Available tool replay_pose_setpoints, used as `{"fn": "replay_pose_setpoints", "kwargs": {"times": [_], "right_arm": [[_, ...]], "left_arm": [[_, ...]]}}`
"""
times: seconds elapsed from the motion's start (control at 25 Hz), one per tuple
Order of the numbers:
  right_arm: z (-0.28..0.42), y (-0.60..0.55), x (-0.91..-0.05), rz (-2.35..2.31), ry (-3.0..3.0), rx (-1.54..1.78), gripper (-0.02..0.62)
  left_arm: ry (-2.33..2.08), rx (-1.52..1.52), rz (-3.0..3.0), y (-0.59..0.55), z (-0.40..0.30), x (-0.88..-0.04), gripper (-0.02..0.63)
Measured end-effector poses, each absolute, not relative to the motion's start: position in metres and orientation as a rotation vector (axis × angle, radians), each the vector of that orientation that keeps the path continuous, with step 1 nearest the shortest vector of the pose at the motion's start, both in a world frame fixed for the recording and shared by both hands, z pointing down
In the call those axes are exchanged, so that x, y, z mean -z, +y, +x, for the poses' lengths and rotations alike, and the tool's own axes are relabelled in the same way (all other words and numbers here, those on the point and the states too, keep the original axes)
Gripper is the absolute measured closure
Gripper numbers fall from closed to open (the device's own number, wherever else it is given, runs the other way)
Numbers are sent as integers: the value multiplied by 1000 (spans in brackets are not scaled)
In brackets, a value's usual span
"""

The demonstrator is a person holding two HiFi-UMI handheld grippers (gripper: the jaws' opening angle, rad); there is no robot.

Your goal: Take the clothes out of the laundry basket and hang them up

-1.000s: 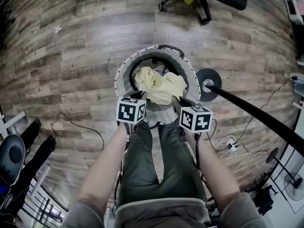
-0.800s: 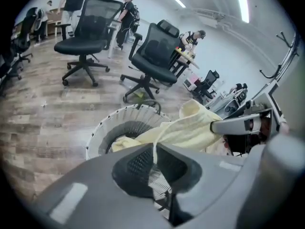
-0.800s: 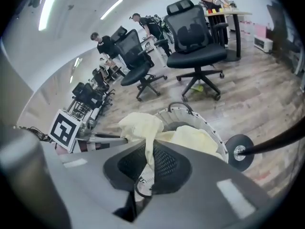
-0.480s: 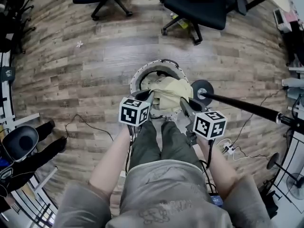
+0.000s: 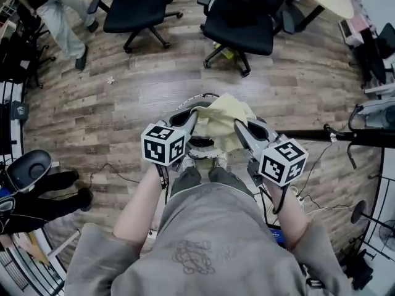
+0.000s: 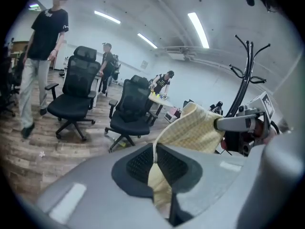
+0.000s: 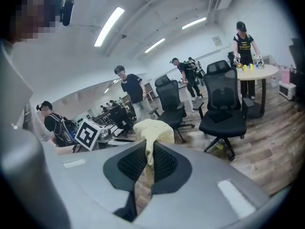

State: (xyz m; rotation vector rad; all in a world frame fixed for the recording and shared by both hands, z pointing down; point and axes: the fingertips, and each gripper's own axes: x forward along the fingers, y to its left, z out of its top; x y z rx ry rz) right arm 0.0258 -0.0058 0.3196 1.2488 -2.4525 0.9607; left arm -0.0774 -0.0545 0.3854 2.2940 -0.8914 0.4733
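A pale yellow checked garment hangs stretched between my two grippers, lifted above the round white mesh laundry basket, which is mostly hidden under it and my legs. My left gripper is shut on one edge of the cloth, pinched between its black pads. My right gripper is shut on the other edge. In the left gripper view the right gripper shows just past the cloth. The left gripper's marker cube shows in the right gripper view.
Two black office chairs stand ahead on the wood floor. A black rack pole runs in from the right, and a coat stand rises behind the cloth. A person stands far left. Cables lie on the floor.
Both grippers have risen together and pulled the yellow garment up out of the basket. The head view has tilted up, so the chairs now show.
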Motion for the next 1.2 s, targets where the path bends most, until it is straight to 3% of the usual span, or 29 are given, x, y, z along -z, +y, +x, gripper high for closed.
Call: {"fn": "replay_pose_setpoints", "kwargs": {"times": [0.4, 0.8, 1.2], "right_arm": [[39, 3, -215, 1312, -2608, -769, 557], [57, -6, -188, 1427, -2615, -717, 557], [140, -32, -132, 1746, -2565, -517, 557]], "left_arm": [[-867, -377, 2488, -52, -59, -276, 583], [-812, -355, 2553, -71, -41, -245, 583], [-654, -286, 2700, -88, 41, -199, 583]]}}
